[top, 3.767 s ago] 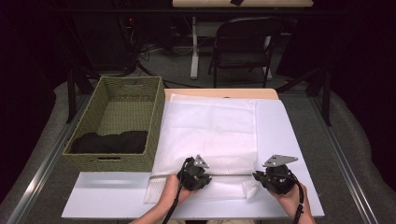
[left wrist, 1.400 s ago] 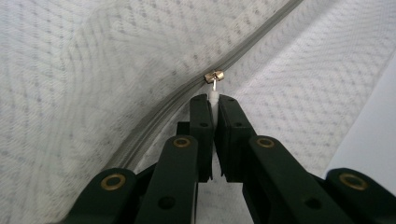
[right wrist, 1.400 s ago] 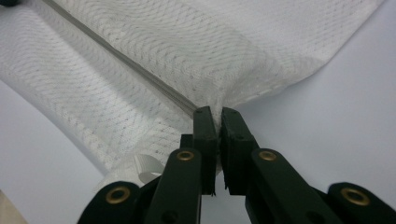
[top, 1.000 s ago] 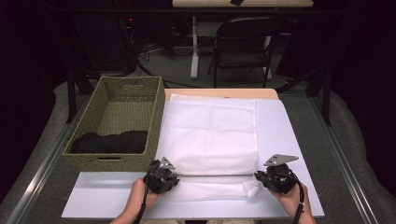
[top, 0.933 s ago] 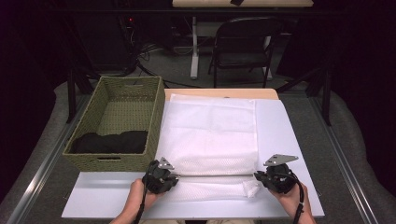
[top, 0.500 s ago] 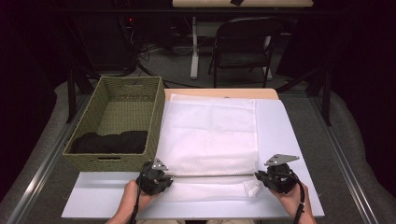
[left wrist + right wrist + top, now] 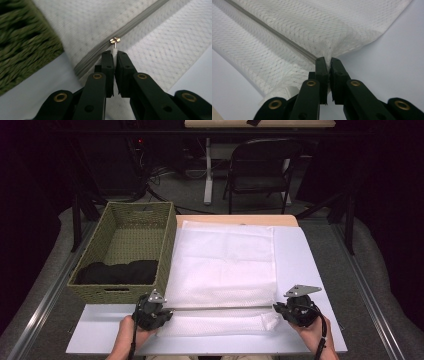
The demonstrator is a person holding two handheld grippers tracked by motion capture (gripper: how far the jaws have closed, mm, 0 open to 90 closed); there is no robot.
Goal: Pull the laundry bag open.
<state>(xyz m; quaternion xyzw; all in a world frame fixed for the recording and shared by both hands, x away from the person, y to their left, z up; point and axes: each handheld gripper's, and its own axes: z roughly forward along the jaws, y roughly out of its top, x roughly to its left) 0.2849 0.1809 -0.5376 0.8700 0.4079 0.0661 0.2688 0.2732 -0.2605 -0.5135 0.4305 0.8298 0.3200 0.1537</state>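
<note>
Zipper pull [image 7: 114, 49] is the whole story here, tbh. Closest to the person, the left gripper [image 7: 114, 53] has its jaws clamped tight on that little white tab, with the brass slider [image 7: 115, 40] just past the tips, riding the grey zipper [image 7: 140, 20] of a white mesh bag [image 7: 225, 265]. Over on the other side, the right gripper [image 7: 327, 60] is pinched shut on the bag's corner [image 7: 329, 53], right where the zipper track ends, so the bag is stretched between the two hands along the near edge of the table [image 7: 305, 245].

Stuff I'd worry about:
- That tab is tiny and only the very tips of the jaws have it. Pull at an angle to the track and I reckon it slips straight out.
- The slider looks close to the bag's left end, so my guess is there's not much track left. Keep hauling and the whole bag drags sideways instead.
- If the right hand eases off, the mesh goes slack and bunches, and the slider could snag the fabric.
- The left hand is working just beside the woven basket [image 7: 125, 245], which has dark cloth [image 7: 117, 271] in its near end. A wide swing could bump the wall and knock the grip.

Farther back, a folding chair [image 7: 262, 170] sits well clear of it all.
</note>
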